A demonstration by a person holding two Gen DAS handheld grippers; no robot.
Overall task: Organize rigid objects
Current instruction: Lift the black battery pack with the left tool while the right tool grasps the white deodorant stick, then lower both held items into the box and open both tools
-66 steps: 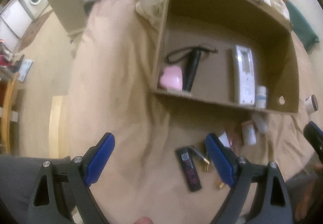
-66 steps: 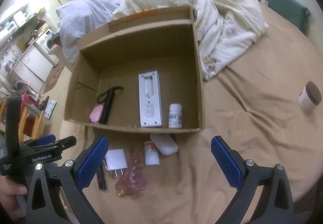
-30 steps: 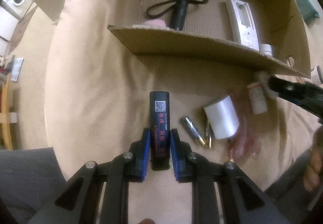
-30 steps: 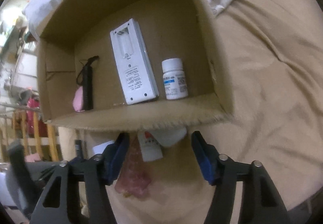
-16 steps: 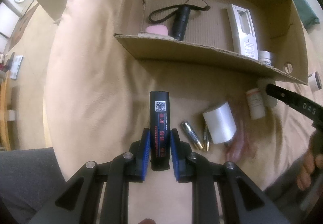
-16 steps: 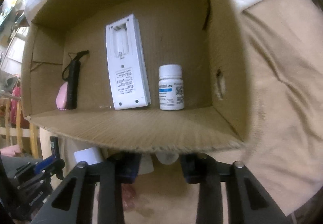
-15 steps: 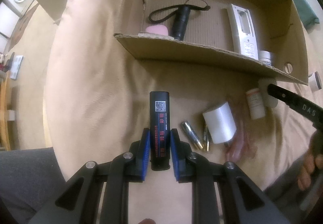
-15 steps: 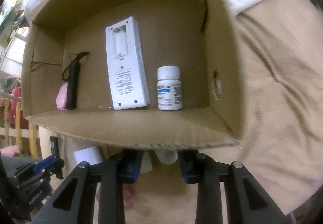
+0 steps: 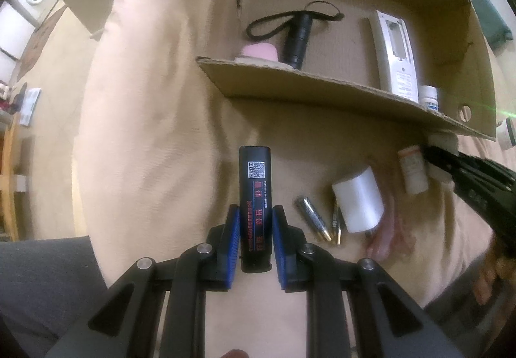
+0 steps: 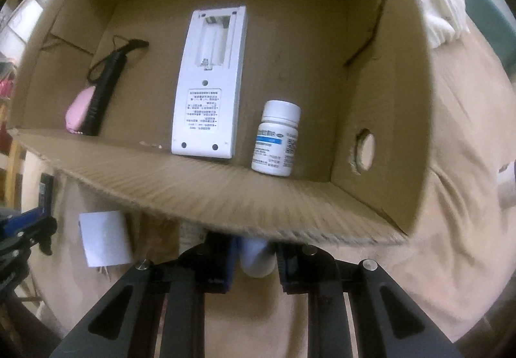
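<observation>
My left hand-held gripper (image 9: 254, 240) is clamped on a black stick-shaped gadget (image 9: 254, 193) with a code sticker; it points ahead of the pads, above the tan bed sheet (image 9: 154, 139). My right hand-held gripper (image 10: 254, 261) has just been closing, and a small white container (image 10: 257, 259) sits between its pads, tucked under the near wall of the cardboard box (image 10: 225, 193) — it looks gripped, though the box edge hides part of it.

Already in the box, ahead of both hand-held grippers: a white remote control (image 10: 209, 84) lying back-up with its battery bay open, a white pill bottle (image 10: 276, 139) just right of it, a black flashlight (image 10: 104, 87) with a cord, and a pink thing (image 10: 77, 114) touching the flashlight's side.

Still loose on the bed, to the right of my left hand-held gripper: a battery (image 9: 311, 216), a white charger block (image 9: 358, 201), something pink and clear (image 9: 385, 229) beside it, and a small bottle with an orange cap (image 9: 412, 171) next to the right hand-held gripper's tip. A jar (image 9: 507, 134) lies farther right, beyond the box.

So I judge the job roughly half done — two pieces are in hand and need lifting over the wall, then the loose ones follow.
</observation>
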